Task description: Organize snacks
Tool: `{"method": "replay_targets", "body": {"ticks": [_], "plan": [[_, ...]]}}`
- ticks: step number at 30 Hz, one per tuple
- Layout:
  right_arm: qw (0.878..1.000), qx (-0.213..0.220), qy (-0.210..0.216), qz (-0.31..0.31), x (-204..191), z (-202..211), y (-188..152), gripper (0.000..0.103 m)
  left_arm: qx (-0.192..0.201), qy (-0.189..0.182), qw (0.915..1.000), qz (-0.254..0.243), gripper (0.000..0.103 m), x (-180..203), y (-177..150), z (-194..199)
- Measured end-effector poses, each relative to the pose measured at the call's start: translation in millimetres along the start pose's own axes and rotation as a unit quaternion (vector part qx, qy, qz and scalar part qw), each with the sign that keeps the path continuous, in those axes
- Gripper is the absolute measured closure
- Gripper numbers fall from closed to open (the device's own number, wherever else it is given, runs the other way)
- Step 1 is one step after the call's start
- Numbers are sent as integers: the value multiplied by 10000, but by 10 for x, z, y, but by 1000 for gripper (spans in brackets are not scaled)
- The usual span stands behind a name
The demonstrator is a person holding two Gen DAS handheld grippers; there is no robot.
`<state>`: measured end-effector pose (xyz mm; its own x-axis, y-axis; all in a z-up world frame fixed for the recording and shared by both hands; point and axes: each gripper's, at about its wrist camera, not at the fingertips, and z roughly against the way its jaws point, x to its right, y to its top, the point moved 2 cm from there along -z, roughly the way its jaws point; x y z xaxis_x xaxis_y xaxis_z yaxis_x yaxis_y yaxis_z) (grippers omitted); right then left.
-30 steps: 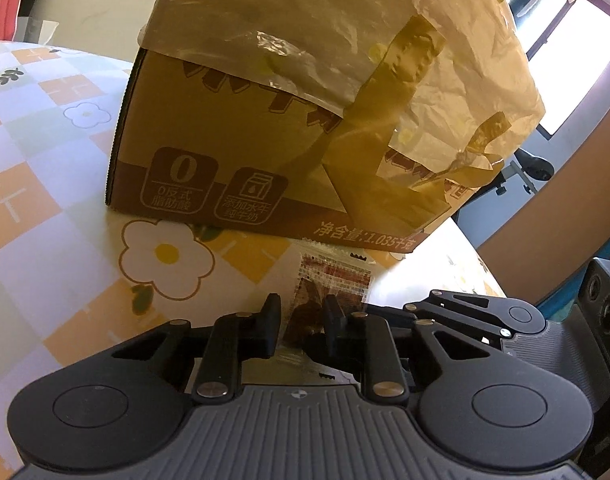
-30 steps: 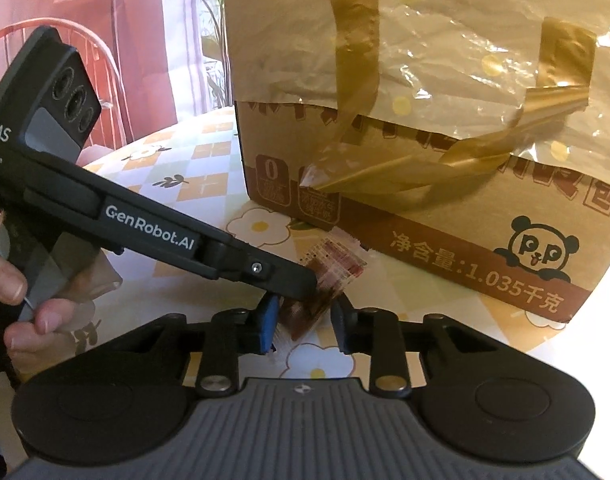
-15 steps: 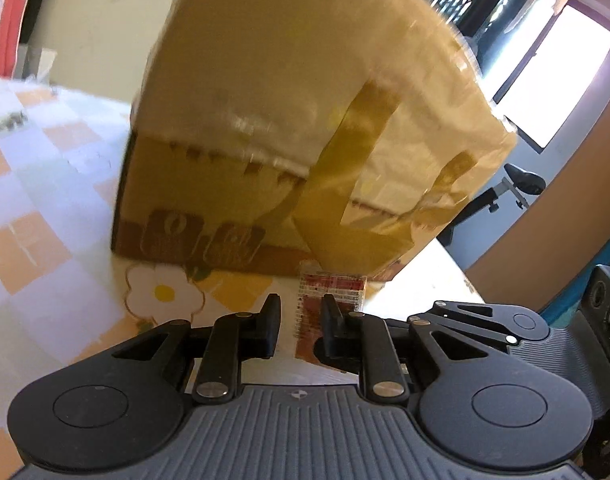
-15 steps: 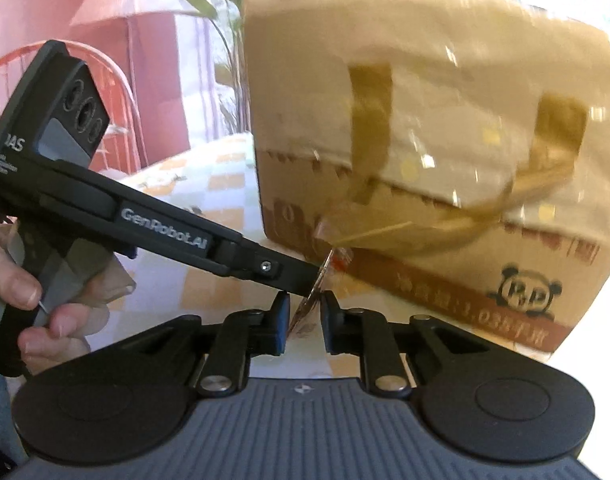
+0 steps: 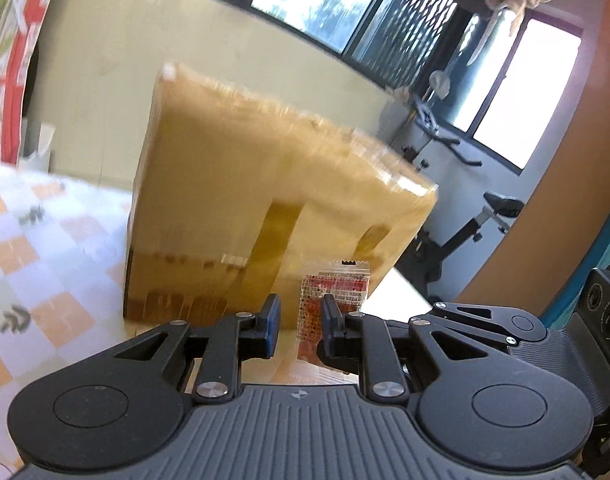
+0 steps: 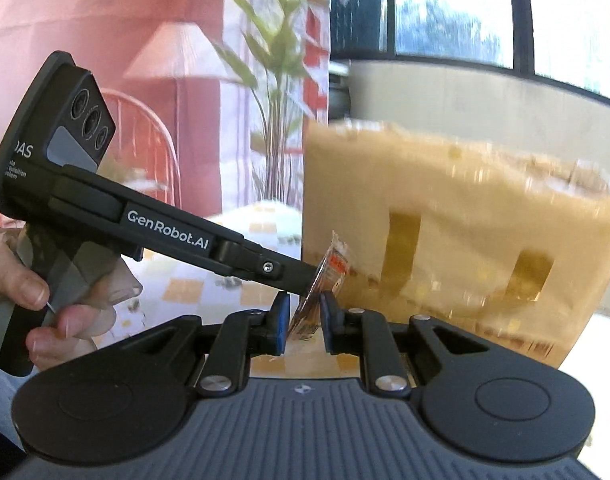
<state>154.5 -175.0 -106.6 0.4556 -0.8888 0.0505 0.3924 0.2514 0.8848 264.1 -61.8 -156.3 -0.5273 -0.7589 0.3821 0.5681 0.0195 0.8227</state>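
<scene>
A small clear snack packet [image 5: 331, 294] with a red label hangs in the air in front of a cardboard box [image 5: 245, 208] draped in yellow plastic. My left gripper [image 5: 301, 312] has narrow jaws, with the packet's lower part between its fingers against the right one. In the right wrist view the packet [image 6: 337, 264] stands edge-on. My right gripper [image 6: 304, 312] is shut on its lower end. The left gripper [image 6: 311, 280] reaches in from the left and meets the packet's middle. My right gripper [image 5: 337, 354] shows low in the left wrist view, under the packet.
The box [image 6: 465, 240] stands on a table with a checked, flowered cloth [image 5: 45, 260]. A person's hand [image 6: 17, 280] grips the left handle. An exercise bike [image 5: 465, 220] stands past the table's right edge. A plant [image 6: 273, 80] and a red chair [image 6: 145, 140] stand beyond the table's left side.
Both grippers have risen together and lifted the packet off the table. The right jaws have closed on it. The box now sits lower and smaller in both views.
</scene>
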Motion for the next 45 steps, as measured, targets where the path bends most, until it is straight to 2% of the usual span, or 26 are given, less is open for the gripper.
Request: {"method": "replay_targets", "body": {"ticks": [7, 11, 15, 18, 23, 26, 27, 28, 29, 30, 32, 33, 36, 39, 40, 45], "plan": [[9983, 433, -118, 379, 67, 170, 488, 85, 399, 43, 9981, -467, 81, 319, 505, 142], [9959, 578, -260, 638, 283, 42, 802, 85, 523, 103, 9956, -772, 81, 438, 885, 22], [9932, 645, -488, 836, 539, -140, 1045, 85, 583, -28, 9958, -711, 82, 419, 1247, -206], [9926, 685, -605, 806, 734, -294, 1174, 85, 582, 18, 9958, -705, 82, 460, 1457, -415], [9941, 567, -674, 631, 1028, -531, 1264, 85, 461, 260, 9950, -850, 82, 479, 1593, -734], [9958, 299, -698, 518, 1188, -679, 1236, 85, 270, 507, 9947, -853, 80, 431, 1560, -909], [9957, 264, -783, 424, 1232, -705, 1208, 85, 229, 671, 9936, -881, 77, 446, 1543, -951], [9952, 234, -899, 320, 1277, -721, 1186, 85, 193, 809, 9923, -918, 66, 441, 1516, -967], [9948, 176, -983, 180, 1329, -733, 1166, 82, 146, 936, 9908, -962, 60, 446, 1505, -979], [9948, 96, -1015, 17, 1380, -744, 1147, 80, 106, 1044, 9892, -1020, 49, 465, 1478, -980], [9942, 18, -1063, -184, 1434, -691, 1097, 66, 88, 1161, 9871, -1101, 42, 470, 1479, -974], [9937, 2, -1101, -231, 1453, -659, 1083, 64, 66, 1207, 9863, -1124, 37, 470, 1470, -950], [9917, -34, -1242, -328, 1463, -548, 1066, 48, 43, 1444, 9830, -1136, 25, 483, 1470, -863], [9905, 42, -1295, -460, 1430, -370, 1081, 30, 146, 1636, 9790, -1203, 17, 552, 1497, -711], [9900, 81, -1316, -498, 1408, -316, 1105, 22, 167, 1710, 9775, -1224, 16, 582, 1519, -680], [9881, 210, -1350, -700, 1263, 10, 1185, 10, 240, 1978, 9702, -1382, 15, 688, 1596, -386]]}}
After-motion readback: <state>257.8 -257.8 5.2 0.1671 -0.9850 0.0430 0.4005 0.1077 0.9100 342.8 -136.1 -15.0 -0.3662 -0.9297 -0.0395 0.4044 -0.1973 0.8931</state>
